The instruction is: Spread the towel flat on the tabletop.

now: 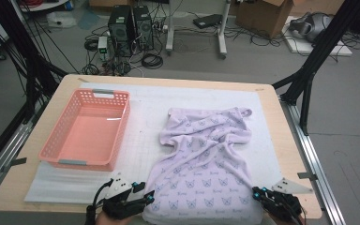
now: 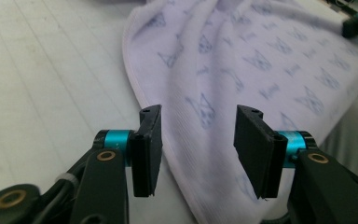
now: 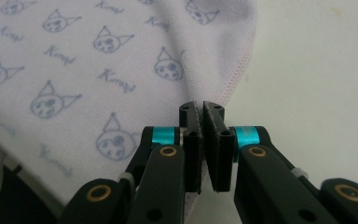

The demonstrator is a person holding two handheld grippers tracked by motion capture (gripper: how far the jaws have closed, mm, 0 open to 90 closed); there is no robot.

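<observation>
Down at the near edge of the table [image 1: 281, 117], I had both claws at the lilac cat-print towel [image 1: 206, 164], which lay rumpled on the white foam mat [image 1: 145, 122], its far end bunched into folds and its near end spread wide toward me. My right gripper [image 3: 203, 109] was pinched together on the towel's near right corner, the stitched hem running down between the pads. My left gripper [image 2: 198, 126] stood about half open over the towel's near left edge; the cloth lay below and between the jaws, the pads clear of it on both sides. The towel's left hem curved away across bare mat, so that side had plenty of free room. A pink plastic basket [image 1: 86, 131] sat well apart on the left of the mat, with an open strip between it and the towel. On the right, the towel's edge lay near the mat's border, and the table's rim came just beyond.
</observation>
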